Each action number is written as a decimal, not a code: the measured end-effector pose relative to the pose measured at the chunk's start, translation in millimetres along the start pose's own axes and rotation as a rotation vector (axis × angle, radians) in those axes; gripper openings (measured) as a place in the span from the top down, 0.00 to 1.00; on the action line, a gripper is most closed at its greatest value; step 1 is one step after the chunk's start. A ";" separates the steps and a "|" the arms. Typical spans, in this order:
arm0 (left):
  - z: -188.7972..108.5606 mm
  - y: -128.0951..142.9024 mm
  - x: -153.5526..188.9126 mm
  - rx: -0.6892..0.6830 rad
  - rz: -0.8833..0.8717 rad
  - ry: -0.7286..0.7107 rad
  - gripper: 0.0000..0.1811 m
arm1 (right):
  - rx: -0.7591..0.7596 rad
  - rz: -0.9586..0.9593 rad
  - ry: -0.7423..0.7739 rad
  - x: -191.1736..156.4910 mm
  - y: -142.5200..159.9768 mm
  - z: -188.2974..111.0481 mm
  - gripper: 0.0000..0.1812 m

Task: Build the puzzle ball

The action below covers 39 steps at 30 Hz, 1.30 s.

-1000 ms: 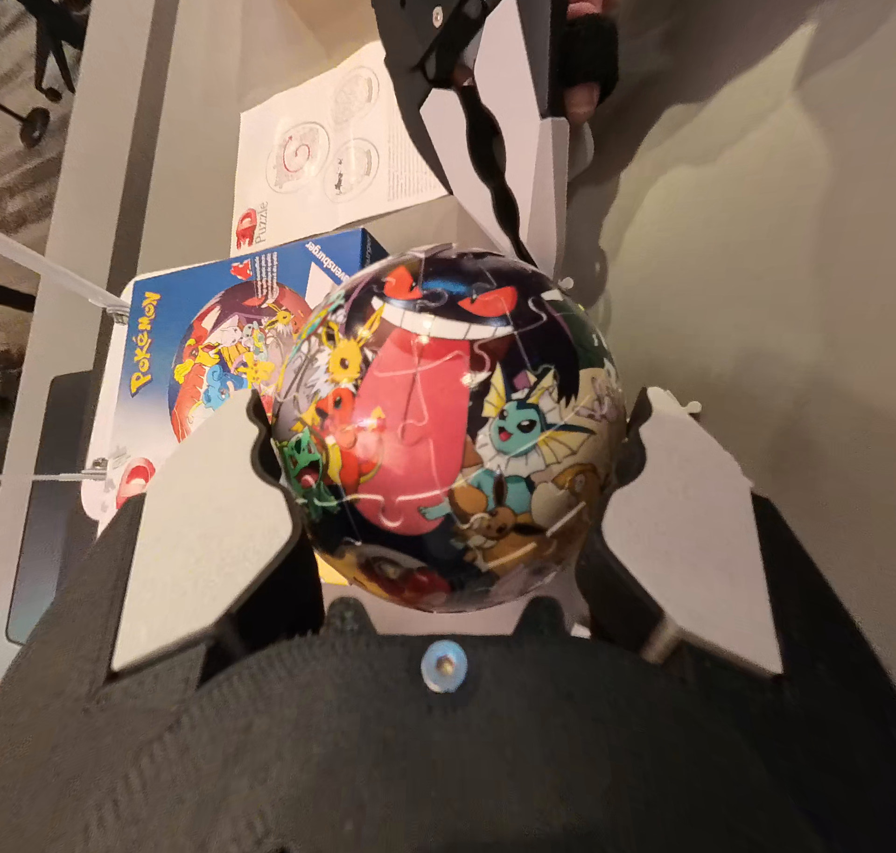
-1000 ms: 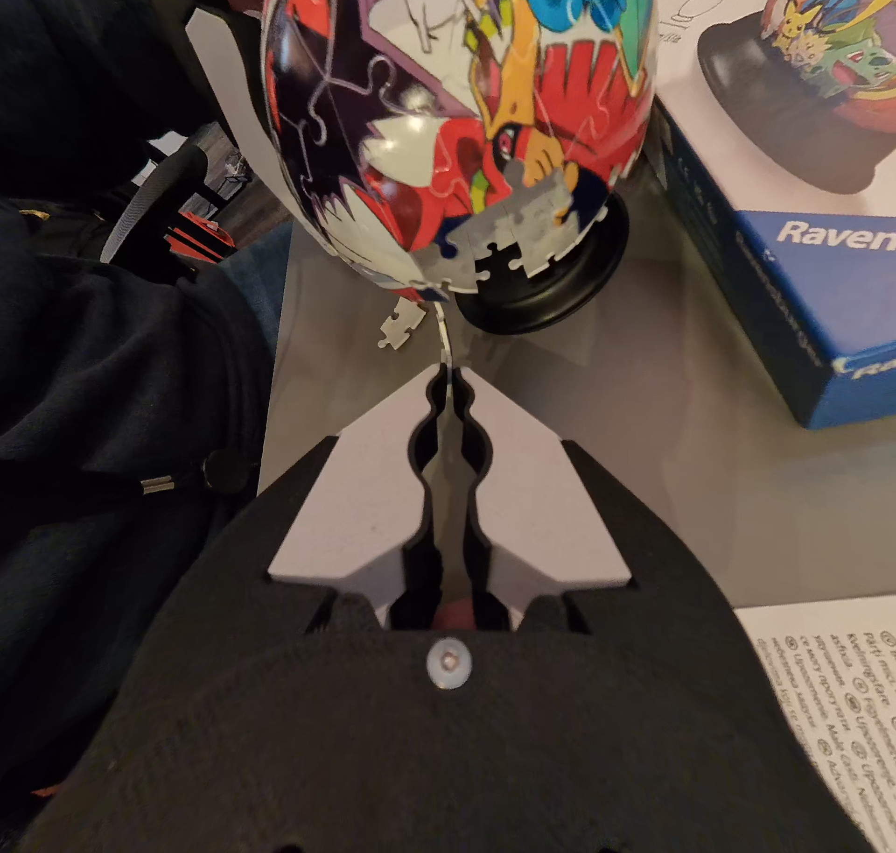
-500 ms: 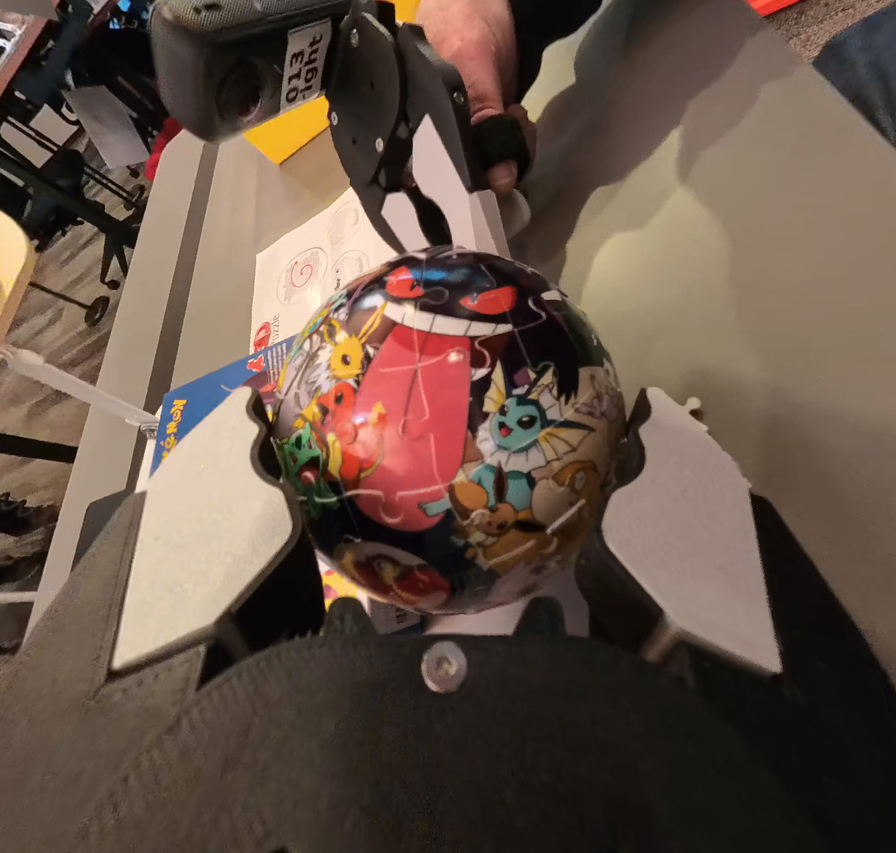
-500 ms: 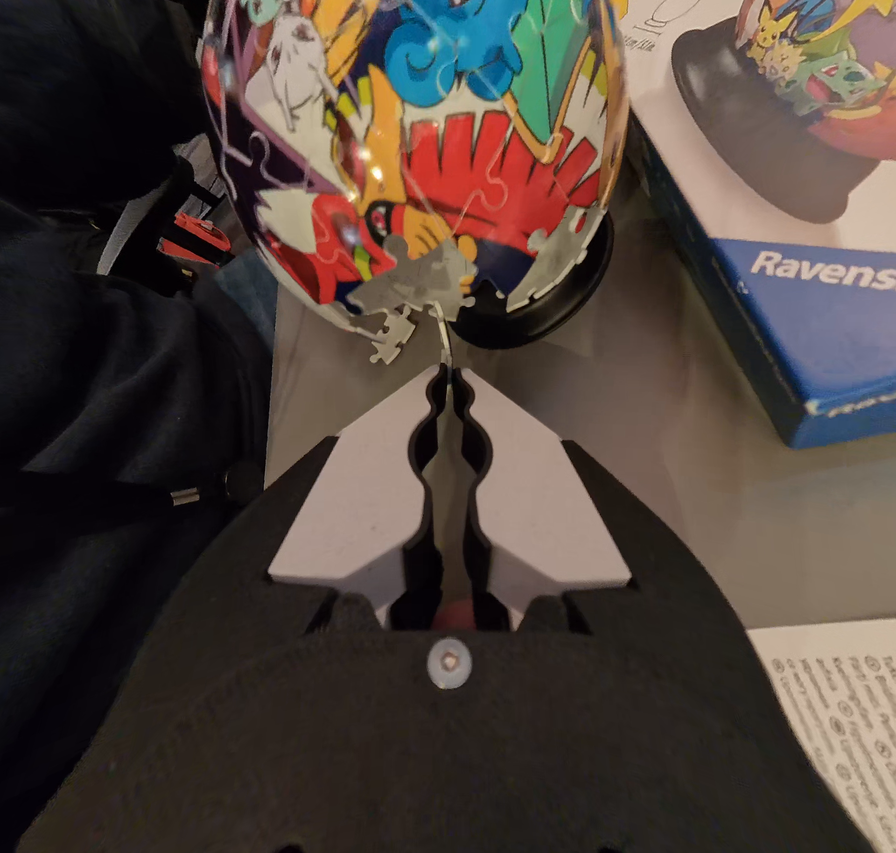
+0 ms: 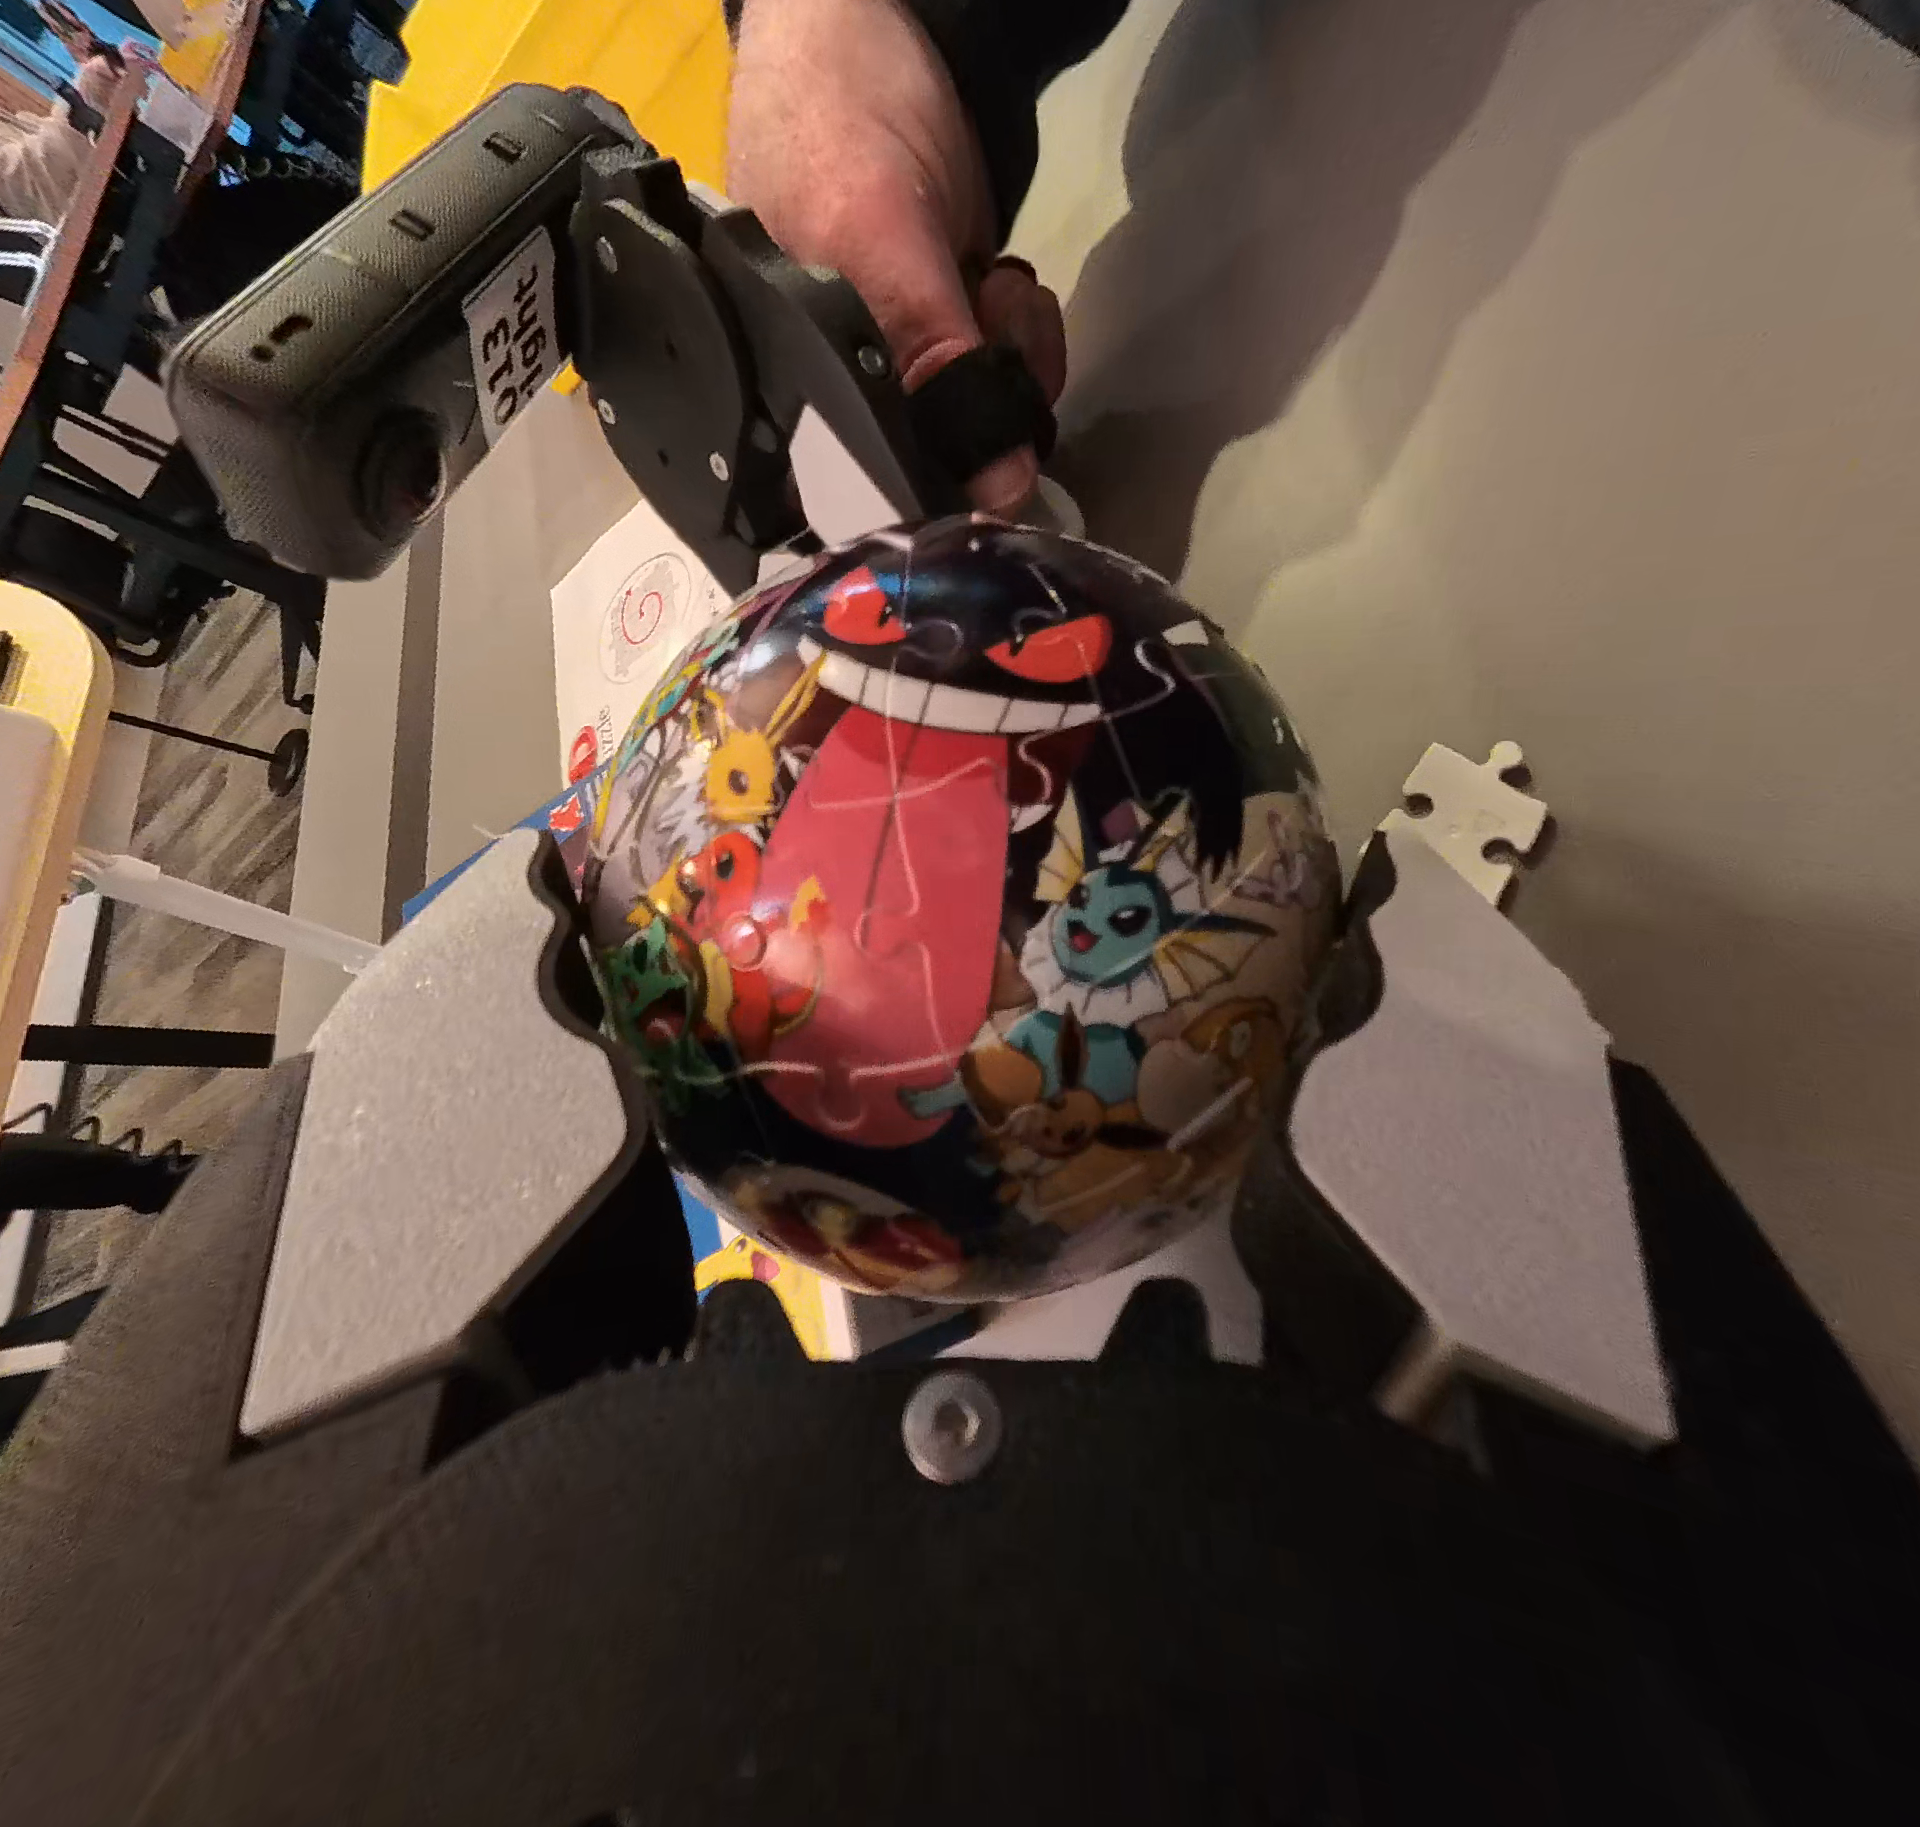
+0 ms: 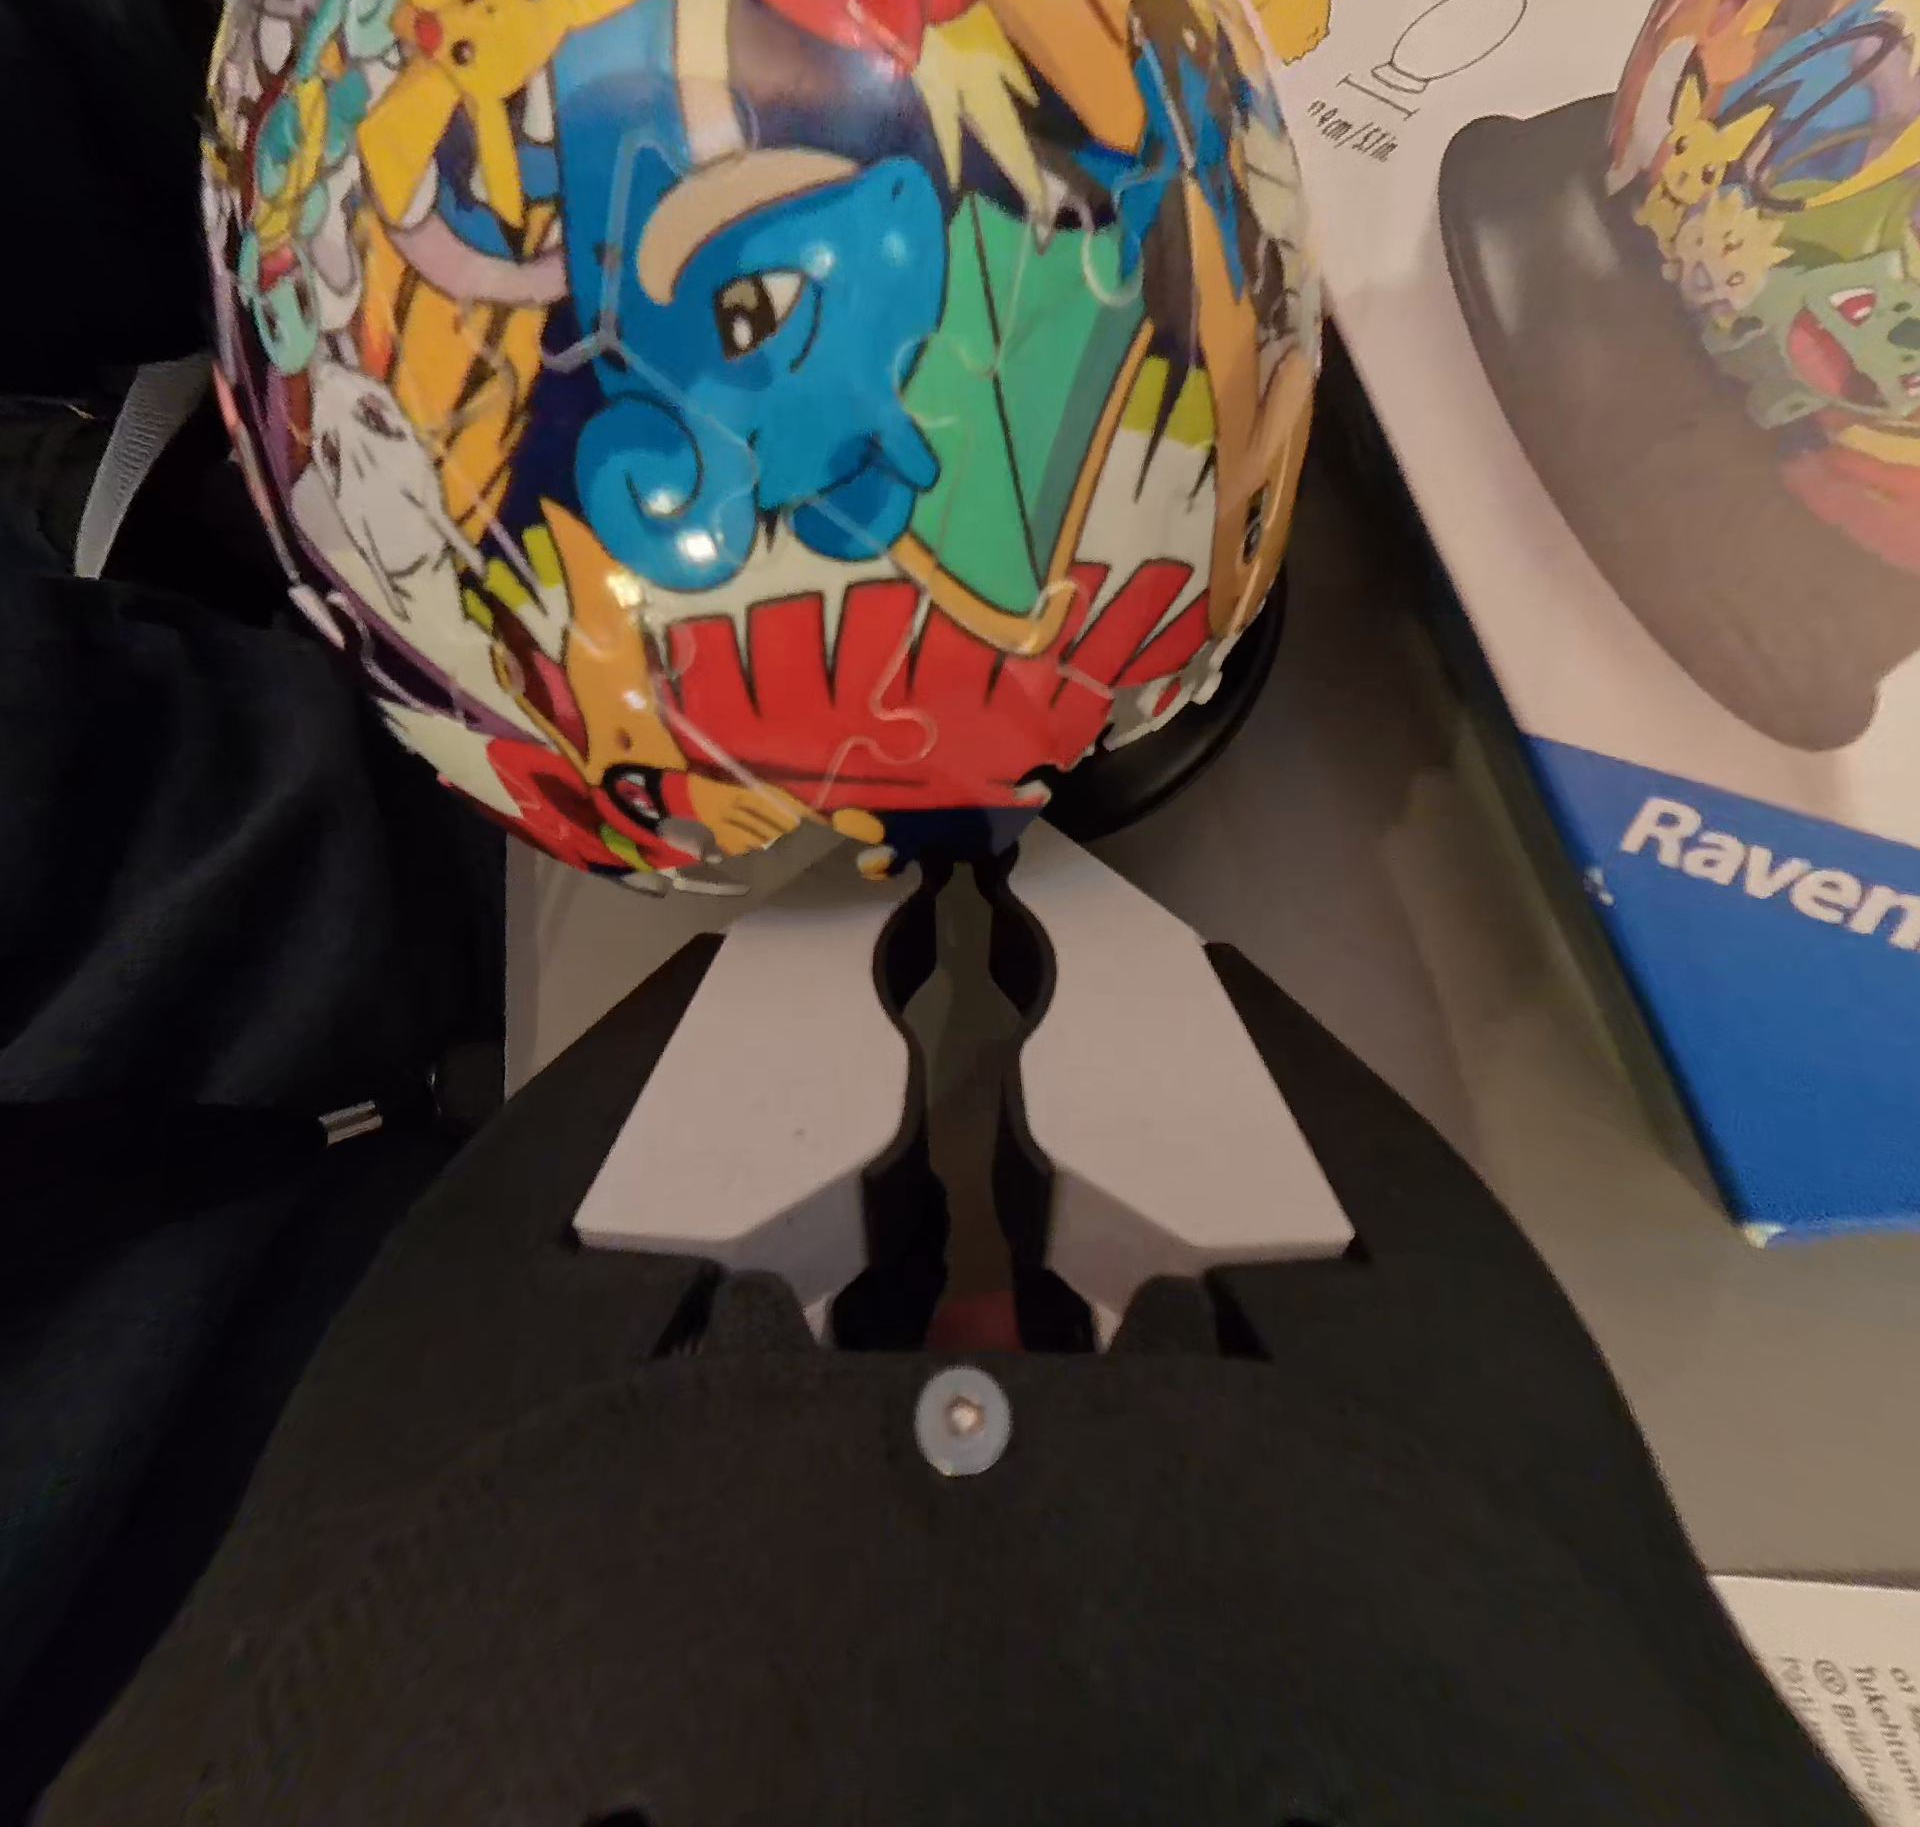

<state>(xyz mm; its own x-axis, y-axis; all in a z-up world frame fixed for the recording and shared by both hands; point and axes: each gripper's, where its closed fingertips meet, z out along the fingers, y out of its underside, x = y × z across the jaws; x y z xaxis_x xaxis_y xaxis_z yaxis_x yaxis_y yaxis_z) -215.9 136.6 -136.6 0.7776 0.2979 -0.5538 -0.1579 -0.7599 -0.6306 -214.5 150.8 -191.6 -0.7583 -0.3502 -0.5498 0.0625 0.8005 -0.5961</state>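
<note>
Two grippers are working the puzzle ball [image 5: 961, 904] above the worktop [image 5: 1558, 427]: left gripper [image 5: 961, 946] jaws clamped across it for steadiness, right gripper [image 6: 961, 884] jaws together, pressing a piece, apparently.

Opposed close wrist views, shared puzzle ball [image 5: 961, 904]

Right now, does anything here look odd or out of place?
One loose puzzle piece lies on the table, blank side up, beside the ball that the left gripper holds. The right gripper, its jaws closed, meets the ball's underside. Nothing looks damaged.
</note>
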 end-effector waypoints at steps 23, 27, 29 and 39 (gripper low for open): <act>-2.8 3.8 2.8 -0.032 0.025 -0.008 0.25 | 0.053 -0.099 0.009 0.7 -2.3 3.4 1.00; -3.5 4.6 3.1 -0.041 0.028 -0.008 0.25 | 0.088 -0.136 0.008 -2.3 -6.3 -1.0 1.00; -3.7 4.8 2.9 -0.042 0.026 -0.009 0.25 | 0.116 -0.184 0.009 -6.1 -7.8 -2.6 0.98; -4.5 6.9 1.6 -0.043 0.012 -0.015 0.25 | 0.063 -0.531 -0.005 -30.8 22.6 -5.1 0.68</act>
<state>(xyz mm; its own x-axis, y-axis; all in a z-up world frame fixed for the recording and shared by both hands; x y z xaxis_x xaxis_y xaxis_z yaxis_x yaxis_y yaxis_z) -213.1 129.2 -139.4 0.7663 0.2973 -0.5695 -0.1405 -0.7875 -0.6001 -193.0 182.1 -185.1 -0.6929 -0.7016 -0.1663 -0.2899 0.4823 -0.8267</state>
